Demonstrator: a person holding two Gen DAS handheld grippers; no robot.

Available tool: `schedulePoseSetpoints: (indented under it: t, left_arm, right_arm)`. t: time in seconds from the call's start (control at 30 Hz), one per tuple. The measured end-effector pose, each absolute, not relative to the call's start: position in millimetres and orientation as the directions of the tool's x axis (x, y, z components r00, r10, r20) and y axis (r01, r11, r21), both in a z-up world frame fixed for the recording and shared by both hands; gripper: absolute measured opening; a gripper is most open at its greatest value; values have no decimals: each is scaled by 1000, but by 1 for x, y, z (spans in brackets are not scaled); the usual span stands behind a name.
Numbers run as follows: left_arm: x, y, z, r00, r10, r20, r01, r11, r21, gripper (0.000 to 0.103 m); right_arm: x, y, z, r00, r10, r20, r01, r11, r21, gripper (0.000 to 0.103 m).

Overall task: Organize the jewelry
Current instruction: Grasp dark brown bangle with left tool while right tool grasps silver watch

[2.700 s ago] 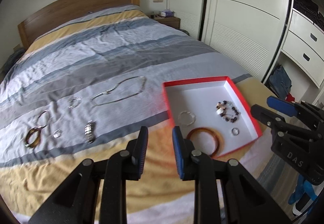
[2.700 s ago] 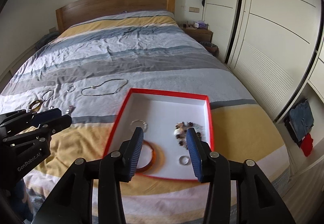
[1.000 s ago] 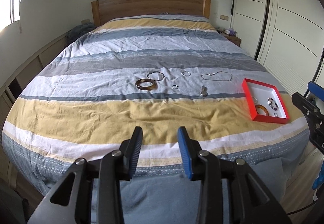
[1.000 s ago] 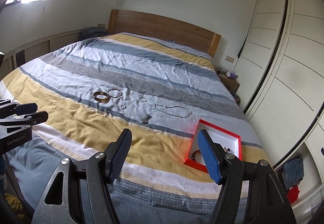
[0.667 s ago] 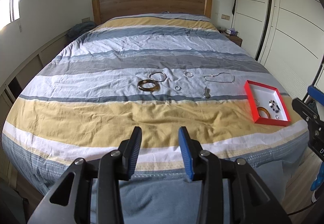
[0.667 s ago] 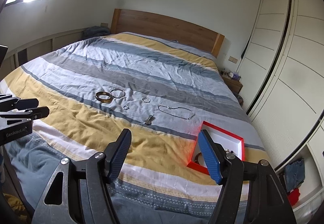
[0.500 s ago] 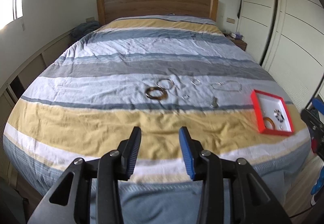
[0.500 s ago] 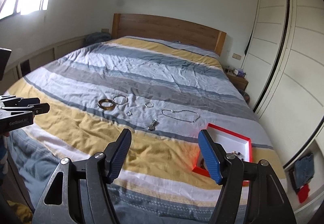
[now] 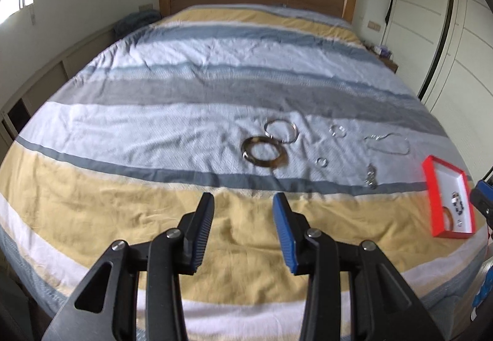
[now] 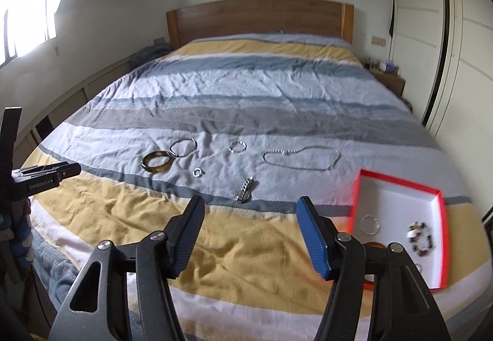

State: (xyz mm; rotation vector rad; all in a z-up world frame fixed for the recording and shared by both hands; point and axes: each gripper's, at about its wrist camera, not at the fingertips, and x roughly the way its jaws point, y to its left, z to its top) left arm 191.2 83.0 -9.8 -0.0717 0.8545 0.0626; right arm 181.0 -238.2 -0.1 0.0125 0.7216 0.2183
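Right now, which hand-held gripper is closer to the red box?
Right. The right hand-held gripper hangs open just beside the red box, near its left rim. The left hand-held gripper is open too, far over toward the brown bangle.

Everything's laid out on the bed (image 10: 246, 100), roughly in a row across the middle. Far left is the thick bangle (image 10: 156, 161), with a thin bangle (image 10: 183, 147) touching it just behind. To the right there's a small ring (image 10: 197, 172), a little hoop (image 10: 237, 146) further back, then a chain bracelet (image 10: 245, 185) nearer the foot. The necklace (image 10: 302, 157) sits right of those. The tray (image 10: 443, 236) is at the right, near the foot, with a beaded bracelet (image 10: 420, 238) and a thin bracelet (image 10: 370, 224) in it.
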Motion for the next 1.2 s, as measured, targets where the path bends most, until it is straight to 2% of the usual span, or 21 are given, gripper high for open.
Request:
schedulePoseSetpoints:
  t: [0.1,0.33,0.63,0.83,0.9,1.0,1.13,1.2]
  left_arm:
    - [212,80,-28,640,12,-769,-81,995,-52,38]
    - [276,84,-64,604,-14,-797,-114,988,-105,38]
    - [348,94,-100,573,38,-819,-146,988,-57,38]
    - [374,100,-133,522,42,-852,-143,989,-40,38]
    - [376,96,-141,516,52,-855,-135,991,-21,38]
    - [379,92,-145,518,58,-854,-122,993,-6,35]
    - [379,81,-143,530,46,-847,-86,996,0,11]
    - [374,74,-140,541,47,-840,-77,997,6,11]
  right_arm:
    - [209,-238,-27,688,229,-689,-192,973,131,55]
    - [270,-214,-80,610,275,-743,-229,959,167,55]
    - [316,-198,-132,547,289,-786,-208,956,207,54]
    - [330,-191,-154,524,282,-804,-203,958,204,44]
    - [331,-191,-157,528,280,-801,-199,958,204,38]
    - [333,-193,-160,532,282,-798,-193,958,210,25]
    - [334,-196,-159,534,297,-791,-201,954,222,24]
    - [331,-197,-155,541,305,-784,-206,952,227,24]
